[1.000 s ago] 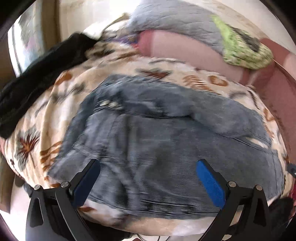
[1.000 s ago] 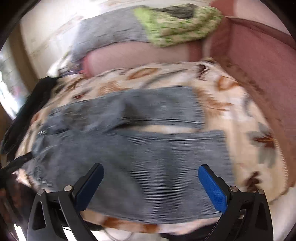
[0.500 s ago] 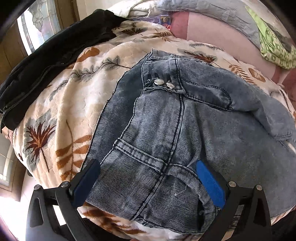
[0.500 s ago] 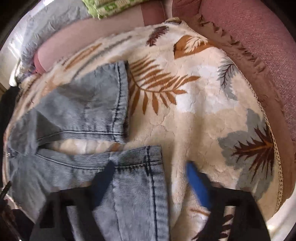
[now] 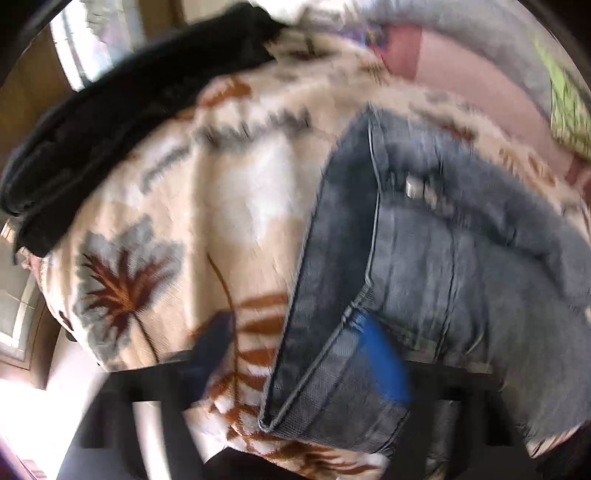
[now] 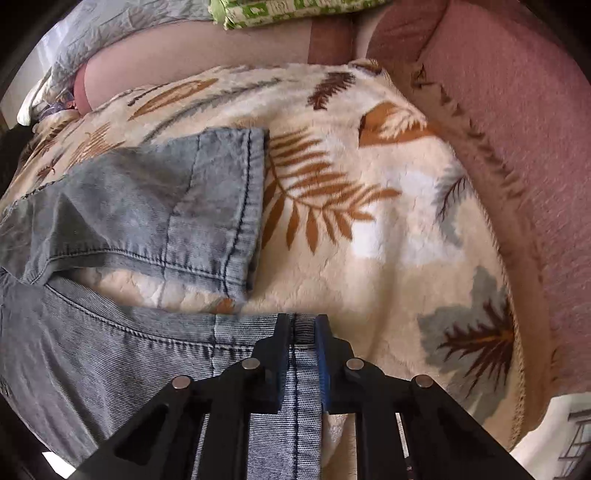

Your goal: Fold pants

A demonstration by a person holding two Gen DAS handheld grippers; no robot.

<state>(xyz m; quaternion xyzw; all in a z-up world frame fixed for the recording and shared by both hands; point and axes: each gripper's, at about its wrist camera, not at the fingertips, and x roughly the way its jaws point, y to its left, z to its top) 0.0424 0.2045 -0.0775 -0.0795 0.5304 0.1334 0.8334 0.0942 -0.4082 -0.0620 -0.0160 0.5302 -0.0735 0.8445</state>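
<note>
Jeans [image 6: 122, 218] lie spread on a leaf-print blanket [image 6: 369, 229], legs running left-right in the right wrist view. Near leg's hem sits right between the right tongs [image 6: 300, 332], which are pinched on it: both pads pressed against the hem fabric, denim strip running back btwn the fingers. Far leg's hem [image 6: 240, 206] lies flat just ahead & left of those tongs, a strip of blanket showing btwn the two legs.

Left wrist view is badly motion-blurred. Waist end of the jeans [image 5: 424, 266] w/ two metal buttons [image 5: 417, 190] sits ahead & right of the left tongs [image 5: 295, 339]. Waistband corner lies over the gap; the blue right pad [image 5: 384, 365] shows against the denim, left finger over bare blanket [image 5: 221, 206]. Tongs stand apart, not clamped as far as the blur allows.

Black garment [image 5: 110, 122] lies far left of the left tongs on the blanket's edge. Pink sofa arm [image 6: 517, 122] curves right of the right tongs; green cloth [image 6: 295, 11] & grey quilt [image 6: 110, 33] lie on the backrest ahead.
</note>
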